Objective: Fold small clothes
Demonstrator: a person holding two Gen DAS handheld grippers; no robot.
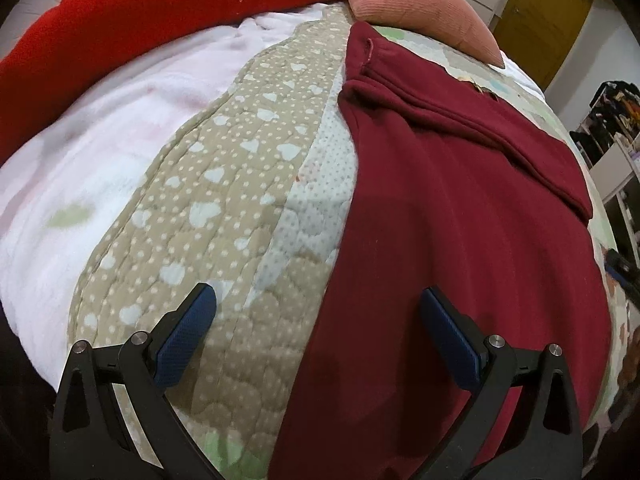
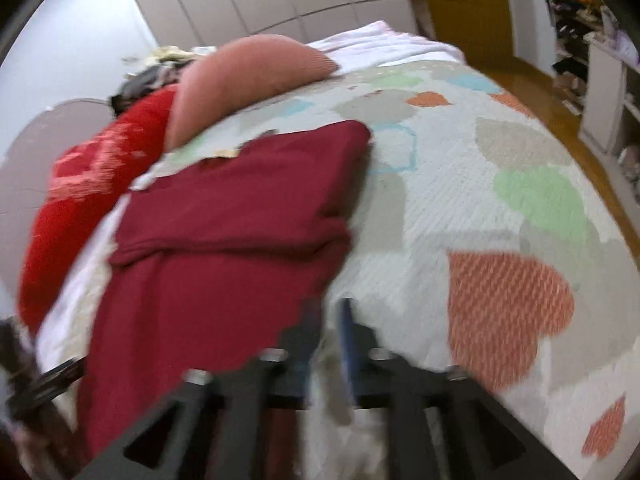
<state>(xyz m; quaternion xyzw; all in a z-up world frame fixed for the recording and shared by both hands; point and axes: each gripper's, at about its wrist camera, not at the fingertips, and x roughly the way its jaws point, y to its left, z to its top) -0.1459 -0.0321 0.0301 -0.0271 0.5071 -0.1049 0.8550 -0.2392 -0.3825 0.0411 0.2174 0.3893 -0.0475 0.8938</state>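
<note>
Maroon garment (image 1: pixel 460 216) under spread left tool (image 1: pixel 316 312)

Maroon garment (image 1: pixel 460 220), heart-patterned quilt (image 1: pixel 224 208)

A dark red garment (image 1: pixel 460 216) lies flat on the bed, filling the centre and right of the left wrist frame. Its far part is folded over, leaving a doubled edge running diagonally across it.
</note>
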